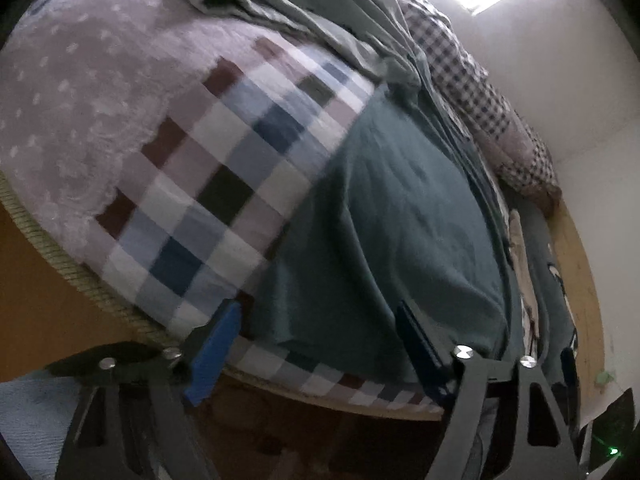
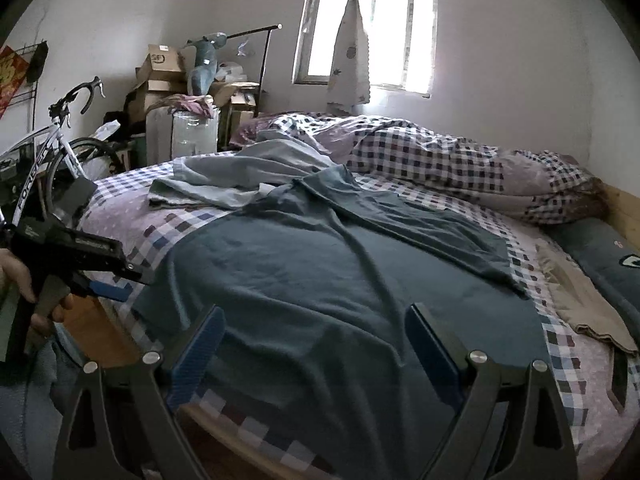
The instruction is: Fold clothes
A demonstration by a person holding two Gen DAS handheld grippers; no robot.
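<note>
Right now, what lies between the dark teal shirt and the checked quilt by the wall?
In the right wrist view, only a bare strip of checked bedsheet separates the dark teal shirt from the quilt.

Teal shirt [image 2: 328,280] is soft matt cloth, checked bedsheet [image 1: 224,184] looks fuzzy, bed frame [image 2: 618,200] is bare wood.

Daylight is admitted through the window [image 2: 366,26], which is blown out to white in the right wrist view. The bed [image 2: 132,208] is left dim and softly shadowed. The left wrist view is smeared by motion blur, with glare at its upper right. Both pictures are bent by fisheye distortion and darkly vignetted at the corners.
</note>
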